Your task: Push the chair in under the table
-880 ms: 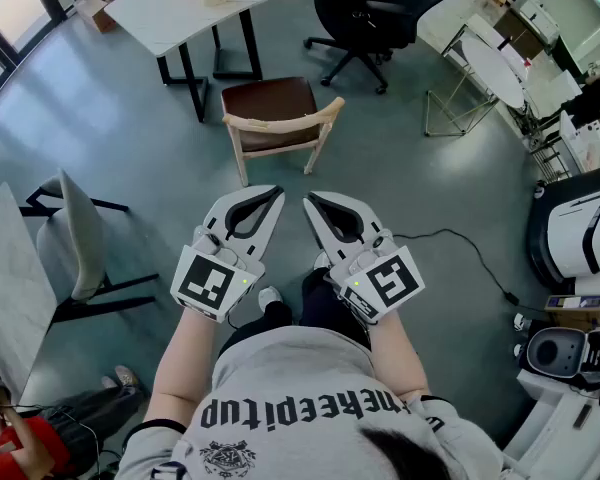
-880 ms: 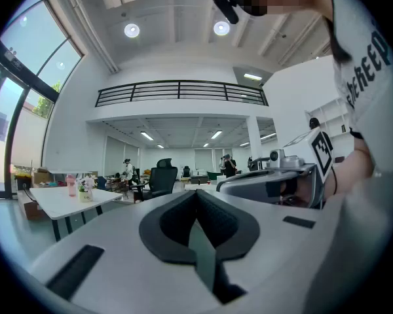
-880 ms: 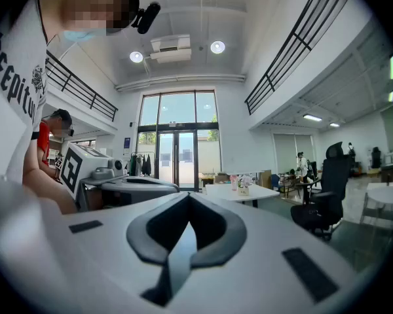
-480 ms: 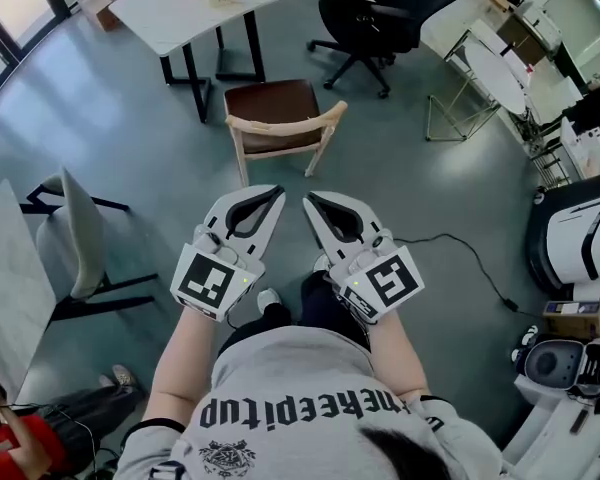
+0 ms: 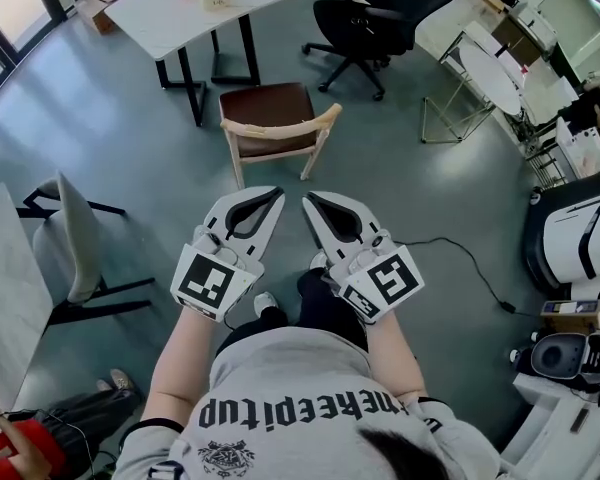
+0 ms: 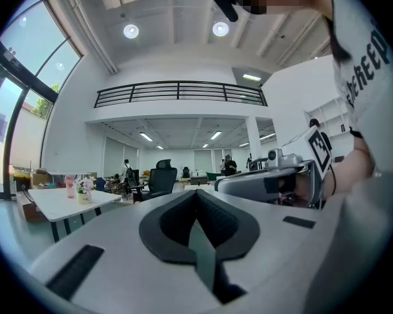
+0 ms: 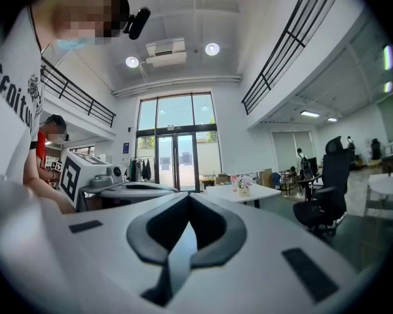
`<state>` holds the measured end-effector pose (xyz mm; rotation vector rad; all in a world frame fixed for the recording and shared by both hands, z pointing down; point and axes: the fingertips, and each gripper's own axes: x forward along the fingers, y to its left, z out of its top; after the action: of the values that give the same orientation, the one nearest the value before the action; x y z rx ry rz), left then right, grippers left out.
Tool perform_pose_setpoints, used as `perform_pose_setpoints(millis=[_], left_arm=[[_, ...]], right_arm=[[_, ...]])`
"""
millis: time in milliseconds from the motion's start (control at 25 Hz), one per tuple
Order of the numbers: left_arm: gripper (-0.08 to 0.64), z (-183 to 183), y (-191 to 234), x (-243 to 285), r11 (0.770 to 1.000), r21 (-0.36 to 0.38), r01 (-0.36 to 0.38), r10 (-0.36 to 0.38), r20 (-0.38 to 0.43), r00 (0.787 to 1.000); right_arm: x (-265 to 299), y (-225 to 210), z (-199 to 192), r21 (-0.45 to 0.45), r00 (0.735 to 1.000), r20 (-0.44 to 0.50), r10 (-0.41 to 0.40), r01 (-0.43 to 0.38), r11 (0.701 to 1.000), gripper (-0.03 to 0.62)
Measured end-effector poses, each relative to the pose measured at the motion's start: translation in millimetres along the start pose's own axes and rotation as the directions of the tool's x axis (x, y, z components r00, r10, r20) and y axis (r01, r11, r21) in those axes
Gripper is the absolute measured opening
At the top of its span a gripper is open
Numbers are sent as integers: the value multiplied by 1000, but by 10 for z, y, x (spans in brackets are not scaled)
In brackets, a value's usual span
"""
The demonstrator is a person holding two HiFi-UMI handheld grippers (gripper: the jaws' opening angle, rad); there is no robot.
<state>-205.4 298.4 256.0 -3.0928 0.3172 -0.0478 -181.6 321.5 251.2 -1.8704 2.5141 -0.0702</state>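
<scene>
- Your left claw (image 5: 277, 191) (image 6: 196, 192) has its jaws fully together with nothing between them, and it points level in front of you
- Your right claw (image 5: 307, 198) (image 7: 188, 195) is likewise closed and empty, level, just beside the left one, with the two tips near each other but apart
- The chair (image 5: 276, 118) stands on the floor (image 5: 130, 158) ahead of both claws, near them but touching neither; its pale wooden backrest faces you and the brown seat lies beyond it
- The table (image 5: 195, 13) stands past the chair; the seat's far edge comes close to the table's near black legs, yet the whole seat shows clear of the white top
- You have bare floor between the claws and the backrest, and more on either side of the chair
- A black office chair (image 5: 380, 13) stands off the table's right edge, apart from the wooden chair
- A dark cable (image 5: 465, 253) runs over the floor to the right of your right claw
- A grey chair (image 5: 78, 238) and a marble-topped table (image 5: 5, 288) stand well apart along the floor's left edge
- Neither gripper view shows the wooden chair, as each claw's own body fills the lower part; above it they show the table top (image 6: 65, 203) (image 7: 242, 191) and the office chair (image 6: 160, 178) (image 7: 327, 188)
- The head view's top edge cuts off the table's far side, and the chair's front legs are hidden under the seat
</scene>
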Motion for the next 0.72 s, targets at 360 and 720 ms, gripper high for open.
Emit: perform_pose_setpoints(millis=[360, 720], left_arm=[[15, -8, 192, 309, 998, -7, -56, 56, 1, 998], [15, -25, 498, 832, 990, -19, -141, 141, -4, 990]], right_arm=[[137, -327, -3, -49, 999, -6, 40, -41, 998, 9], [394, -895, -2, -66, 992, -41, 117, -120, 991, 9]])
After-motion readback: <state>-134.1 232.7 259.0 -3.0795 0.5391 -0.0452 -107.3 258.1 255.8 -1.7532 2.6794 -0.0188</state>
